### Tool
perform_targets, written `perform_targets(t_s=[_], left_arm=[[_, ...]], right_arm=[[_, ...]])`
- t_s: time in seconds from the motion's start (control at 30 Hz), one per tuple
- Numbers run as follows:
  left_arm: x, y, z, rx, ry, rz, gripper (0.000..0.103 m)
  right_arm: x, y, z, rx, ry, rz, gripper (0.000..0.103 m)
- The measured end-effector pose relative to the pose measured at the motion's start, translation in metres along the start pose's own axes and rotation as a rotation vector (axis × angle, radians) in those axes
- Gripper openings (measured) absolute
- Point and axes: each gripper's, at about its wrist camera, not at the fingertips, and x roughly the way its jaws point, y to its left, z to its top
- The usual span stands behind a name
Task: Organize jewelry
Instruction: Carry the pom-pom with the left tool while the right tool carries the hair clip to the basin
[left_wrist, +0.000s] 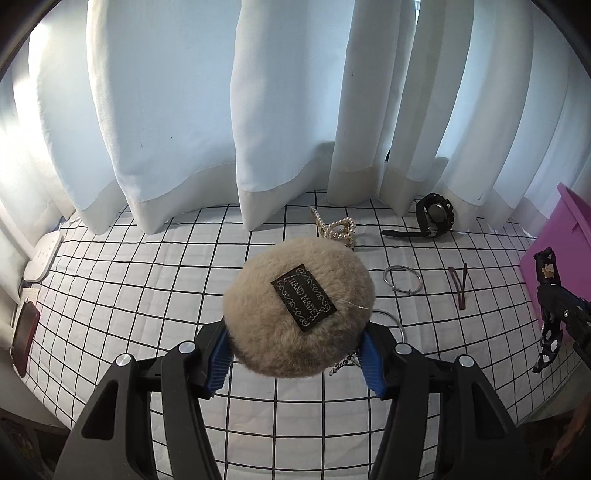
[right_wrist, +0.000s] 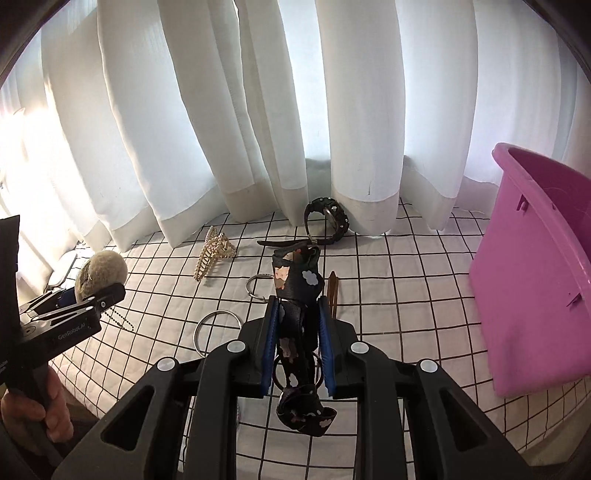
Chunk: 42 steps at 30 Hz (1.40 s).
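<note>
Behind everything hang the white curtains (left_wrist: 166, 110), smooth cloth falling in deep rounded folds with a thicker cream hem that brushes the bed. Under your tools lies the sheet (left_wrist: 147, 280), a soft quilted white with a thin black grid. At the right edge stands the pink bin (right_wrist: 532, 266), glossy moulded plastic with a rolled rim, its wall rising from the sheet. Your left gripper (left_wrist: 295, 350) has its ribbed blue pads pinching a fluffy beige pompom (left_wrist: 299, 306), round and furry, with a black woven label stitched flat on its face and a fine bead chain dangling beneath. Your right gripper (right_wrist: 297, 332) is nearly pressed together, its pads squeezing a black hair tie (right_wrist: 295, 288), a limp patterned fabric strip printed with small white clouds and pink animals, knotted at the lower end and lifted off the sheet. The rest of the jewelry still lies on the sheet near the curtain hem: a black watch (left_wrist: 436, 216) with a chunky round case and a rubbery strap trailing flat, a gold claw clip (left_wrist: 338, 229) studded with pearly beads, two thin silvery metal rings (left_wrist: 402, 278) well apart from each other, and a slim dark red snap hair clip (left_wrist: 460, 286) just beside the farther ring.
</note>
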Motion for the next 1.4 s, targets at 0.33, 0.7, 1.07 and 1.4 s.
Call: perform_targets(t_s=[0.33,0.7,1.07,1.4], left_arm=[[-0.041,-0.037,0.016,0.068,-0.045,-0.117,0.056],[-0.076,-0.124,0.044,0.122,-0.140,-0.210,0.056],[-0.092,-0.269,0.062,0.132,-0.147,-0.268,0.056],[-0.068,-0.405,0.072,0.145,-0.050,-0.308,0.056]], right_arm=[[-0.058,-0.005,0.019,0.033,-0.096,-0.015,0.020],[-0.114,-0.068,0.043,0.051,-0.205,-0.025,0.020],[-0.160,-0.221,0.057,0.086,-0.238,-0.068,0.020],[-0.154,-0.352,0.060,0.121,-0.117,-0.099,0.020]])
